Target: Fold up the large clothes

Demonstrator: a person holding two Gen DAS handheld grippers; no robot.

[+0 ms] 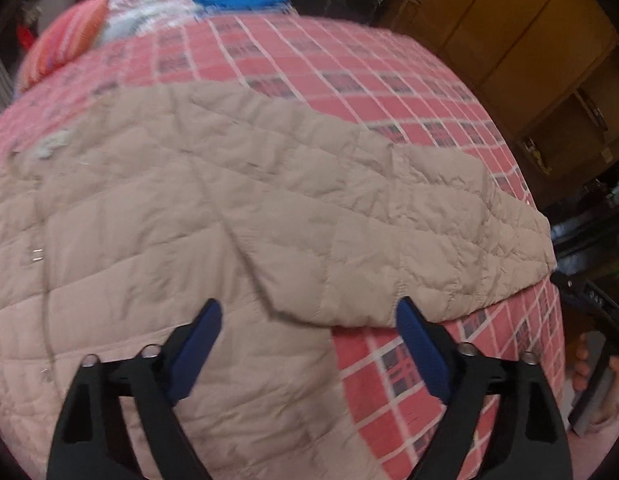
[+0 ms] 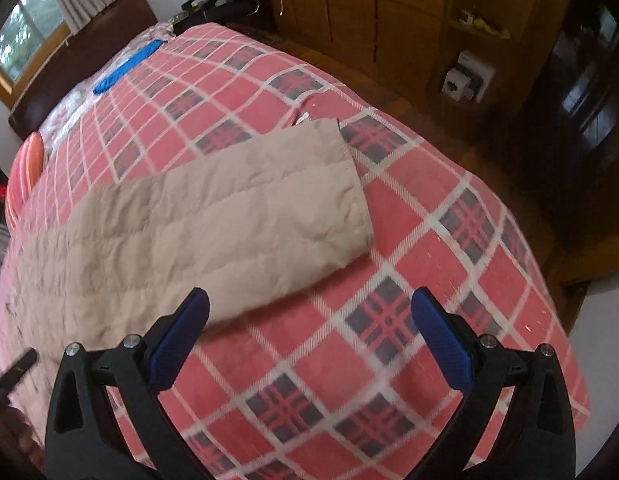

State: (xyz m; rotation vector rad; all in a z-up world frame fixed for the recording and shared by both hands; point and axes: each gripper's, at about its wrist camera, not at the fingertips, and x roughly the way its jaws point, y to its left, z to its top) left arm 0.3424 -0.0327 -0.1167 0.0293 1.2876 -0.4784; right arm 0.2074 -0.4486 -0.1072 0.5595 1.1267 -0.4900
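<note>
A beige quilted jacket [image 1: 237, 208] lies spread flat on a bed with a red plaid cover [image 1: 329, 60]. In the left wrist view one sleeve stretches right toward the bed's edge, and my left gripper [image 1: 309, 312] hovers open above the gap under that sleeve's lower edge, holding nothing. The right wrist view shows the same jacket's sleeve [image 2: 237, 208] lying across the plaid cover [image 2: 389, 360], its cuff end pointing right. My right gripper [image 2: 309, 304] is open just over the sleeve's near edge, with nothing between its blue pads.
A striped pink pillow [image 1: 65, 44] and a blue item [image 1: 241, 0] lie at the head of the bed. Wooden cabinets [image 2: 389, 20] stand along the right side. A person's foot in a slipper [image 1: 597, 384] shows by the bed's right edge.
</note>
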